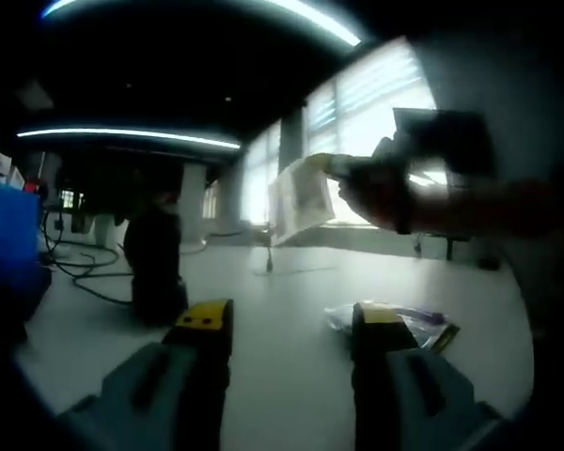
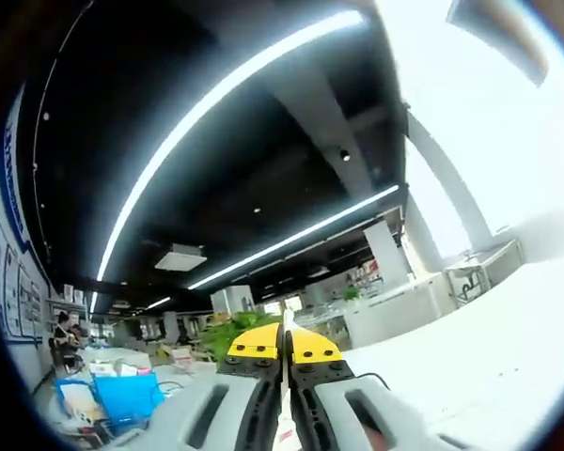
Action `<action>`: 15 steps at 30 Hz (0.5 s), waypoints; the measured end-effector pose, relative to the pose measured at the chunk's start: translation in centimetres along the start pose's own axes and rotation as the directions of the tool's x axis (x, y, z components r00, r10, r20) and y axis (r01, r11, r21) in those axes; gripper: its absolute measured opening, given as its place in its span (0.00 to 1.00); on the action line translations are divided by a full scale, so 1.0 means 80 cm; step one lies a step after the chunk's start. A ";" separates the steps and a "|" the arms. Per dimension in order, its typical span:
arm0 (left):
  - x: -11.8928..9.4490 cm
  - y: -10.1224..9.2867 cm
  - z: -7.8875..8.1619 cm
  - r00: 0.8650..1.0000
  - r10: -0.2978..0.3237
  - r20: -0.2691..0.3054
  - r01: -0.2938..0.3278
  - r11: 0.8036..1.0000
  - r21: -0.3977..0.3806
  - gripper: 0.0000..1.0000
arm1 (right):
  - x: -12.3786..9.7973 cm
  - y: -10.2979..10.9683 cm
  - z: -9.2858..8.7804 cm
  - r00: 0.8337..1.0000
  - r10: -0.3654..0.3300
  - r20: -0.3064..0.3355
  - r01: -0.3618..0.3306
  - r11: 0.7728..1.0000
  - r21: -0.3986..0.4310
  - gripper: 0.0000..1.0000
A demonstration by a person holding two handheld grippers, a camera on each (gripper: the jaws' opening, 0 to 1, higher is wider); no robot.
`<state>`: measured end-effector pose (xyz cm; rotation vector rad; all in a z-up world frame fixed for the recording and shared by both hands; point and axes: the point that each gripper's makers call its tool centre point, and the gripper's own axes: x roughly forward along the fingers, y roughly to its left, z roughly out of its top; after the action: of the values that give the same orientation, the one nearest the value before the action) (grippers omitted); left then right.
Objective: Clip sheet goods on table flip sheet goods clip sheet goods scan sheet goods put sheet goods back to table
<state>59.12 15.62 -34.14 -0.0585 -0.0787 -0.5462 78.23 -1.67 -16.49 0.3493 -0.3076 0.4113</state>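
Note:
In the left gripper view my left gripper [image 1: 291, 324] hovers low over the white table [image 1: 291, 282], its yellow-tipped jaws wide apart with nothing between them. Above the table, the right gripper [image 1: 343, 169] comes in from the right, held by a hand [image 1: 381, 197]. It pinches a pale sheet good [image 1: 299, 199] that hangs upright against the bright window. In the right gripper view the right gripper [image 2: 285, 355] points up toward the ceiling, shut on the thin white edge of the sheet good [image 2: 285, 418]. A clear plastic packet [image 1: 399, 324] lies on the table by my left gripper's right jaw.
A dark upright device [image 1: 155, 268] stands on the table's left, with black cables [image 1: 80, 268] trailing behind it. A blue box [image 1: 5, 235] sits at the far left edge. Blue bins [image 2: 127, 395] and desks lie low in the right gripper view.

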 end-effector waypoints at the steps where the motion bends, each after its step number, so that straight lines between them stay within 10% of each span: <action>1: 0.000 0.001 -0.001 1.000 0.004 -0.002 -0.004 1.000 -0.001 0.44 | 0.000 0.000 -0.002 1.000 -0.006 0.003 0.006 1.000 -0.003 0.00; 15: 0.001 0.001 -0.003 1.000 0.000 -0.011 0.000 1.000 -0.005 0.44 | 0.013 -0.002 -0.037 0.998 -0.055 -0.017 0.054 0.997 -0.058 0.00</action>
<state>59.26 15.65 -34.40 -0.0605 -0.0670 -0.5463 79.90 -0.30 -18.83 0.2964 -0.2906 0.3514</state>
